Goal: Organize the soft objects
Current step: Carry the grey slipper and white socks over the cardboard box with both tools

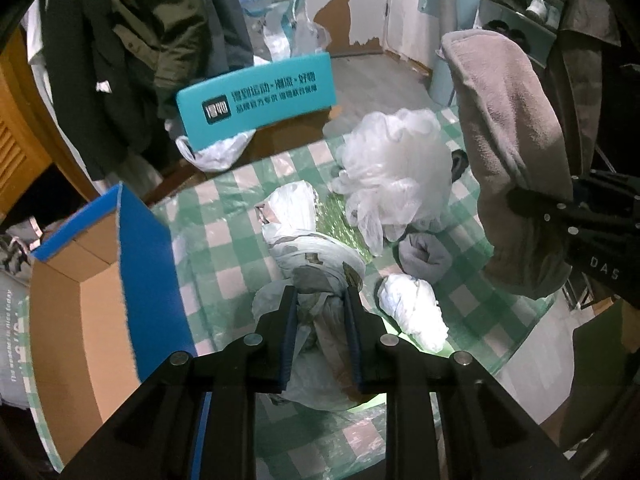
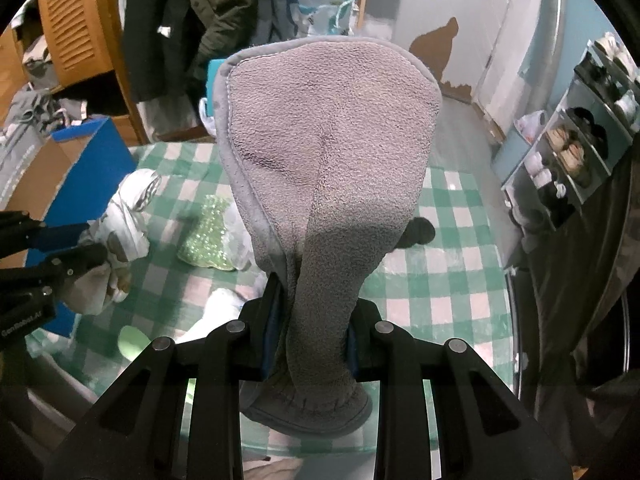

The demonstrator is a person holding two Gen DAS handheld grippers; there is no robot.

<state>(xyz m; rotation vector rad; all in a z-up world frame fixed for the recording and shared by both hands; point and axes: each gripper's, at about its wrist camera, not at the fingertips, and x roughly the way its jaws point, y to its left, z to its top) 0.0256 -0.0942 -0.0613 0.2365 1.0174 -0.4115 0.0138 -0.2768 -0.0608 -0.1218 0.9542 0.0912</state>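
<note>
My left gripper [image 1: 320, 300] is shut on a knotted white and grey plastic bag [image 1: 312, 248] that lies on the green checked table [image 1: 224, 248]. The same gripper and bag show in the right wrist view [image 2: 120, 220] at the left. My right gripper [image 2: 312, 320] is shut on a grey fleece cloth [image 2: 328, 152] and holds it upright above the table; it also shows in the left wrist view [image 1: 508, 152]. On the table lie a crumpled clear plastic bag [image 1: 396, 160], a small white bundle [image 1: 412, 308], a rolled grey cloth [image 1: 424, 256] and green bubble wrap [image 2: 208, 228].
An open cardboard box with blue sides [image 1: 100, 272] stands at the table's left. A teal box [image 1: 256, 96] sits beyond the far edge. Dark coats [image 1: 132, 40] hang at the back left. A shoe rack [image 2: 580, 136] stands at the right.
</note>
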